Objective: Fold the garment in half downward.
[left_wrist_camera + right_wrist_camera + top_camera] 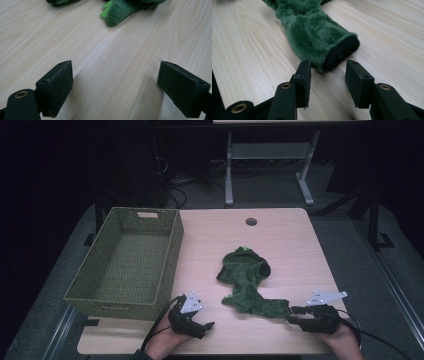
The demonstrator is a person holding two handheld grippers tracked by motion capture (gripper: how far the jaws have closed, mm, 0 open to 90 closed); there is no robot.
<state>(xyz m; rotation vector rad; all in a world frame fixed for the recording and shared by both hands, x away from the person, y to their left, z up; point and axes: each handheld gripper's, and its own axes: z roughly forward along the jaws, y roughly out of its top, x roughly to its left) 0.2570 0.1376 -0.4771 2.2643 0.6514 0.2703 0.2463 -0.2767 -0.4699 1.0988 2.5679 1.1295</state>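
At the near edge of the wooden table, seen from the high view, the person's two hands enter from the bottom, each carrying a black two-jaw gripper with a grey three-cornered plate on top. The left gripper rests low at the near left, just in front of the basket's near corner; in the left gripper view its jaws stand wide apart over bare wood, with nothing between the pads, and the nearest tip of the green cloth lies well ahead of them. The right gripper sits at the near right, pointing towards the table's middle. In the right gripper view its jaws are partly open and flank the near end of the green plush garment, whose dark-lined cuff lies on the table just ahead of the pads; the left pad appears to sit right at the edge of the fur, but whether it touches cannot be told, and the pads do not clamp the cloth. The garment itself lies flat on the table, stretching from that cuff at the near right towards the centre, where it bunches into a rumpled heap. Farther left stands an empty woven basket, olive-coloured, apart from the garment. A round cable hole marks the far edge of the table.
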